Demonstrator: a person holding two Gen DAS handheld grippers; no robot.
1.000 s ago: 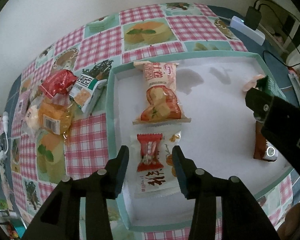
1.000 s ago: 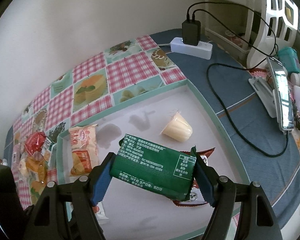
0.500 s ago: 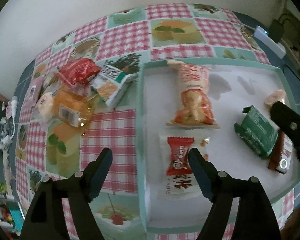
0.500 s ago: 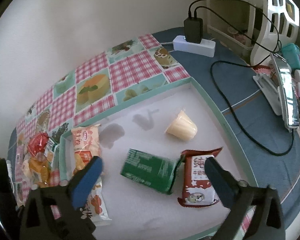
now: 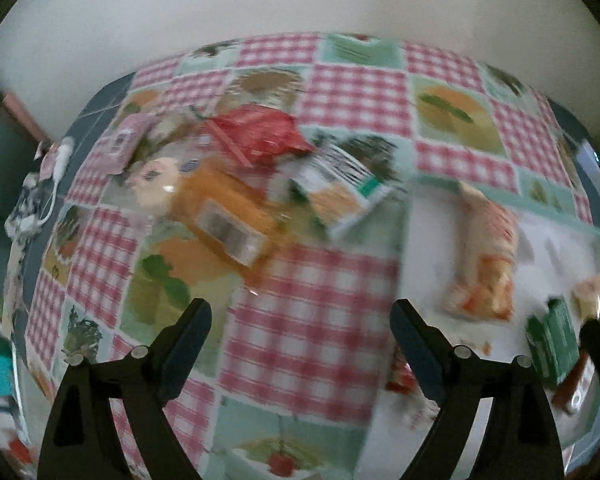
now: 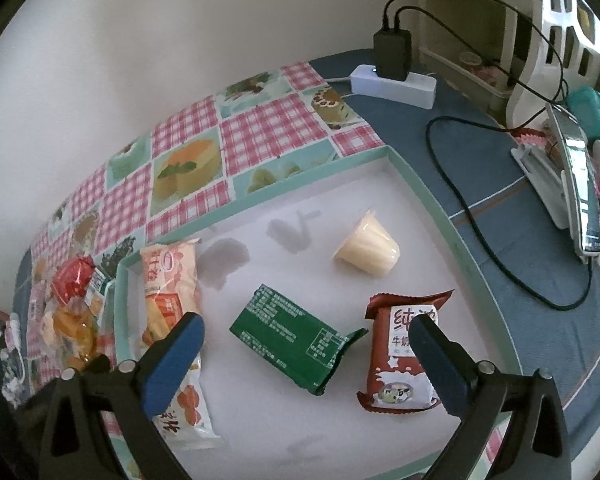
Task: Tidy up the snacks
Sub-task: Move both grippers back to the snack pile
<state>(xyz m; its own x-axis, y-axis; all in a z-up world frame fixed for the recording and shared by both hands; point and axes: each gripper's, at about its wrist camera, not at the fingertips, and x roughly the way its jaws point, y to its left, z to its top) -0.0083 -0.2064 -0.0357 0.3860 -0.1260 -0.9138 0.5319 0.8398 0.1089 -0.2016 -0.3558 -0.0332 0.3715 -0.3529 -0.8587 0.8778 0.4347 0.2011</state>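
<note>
Green packet (image 6: 296,336): flat, dark green, white print on its upper face, one end flap crimped and lifted. It lies near the middle of the white tray (image 6: 416,196), between the orange-and-white bag (image 6: 170,280) and the red-brown milk packet (image 6: 400,356), touching neither my right gripper (image 6: 306,364) nor anything beside it that I can make out. A pale jelly cup (image 6: 368,248) lies on its side farther back.

My right jaws have just been opening and now stand wide apart above the packet, nothing pressed between them. My left gripper (image 5: 300,340) has its jaws also just opened, well apart, over bare checked cloth (image 5: 312,300) on the tabletop, empty.

Right view only: power strip (image 6: 396,84) with black charger, cables, a phone on a stand.

Left view, blurred: the pile still outside the tray, a red packet (image 5: 256,136), an orange wrapped snack (image 5: 224,212), a green-and-white pack (image 5: 344,188). Tray contents sit at its right edge, dim.
</note>
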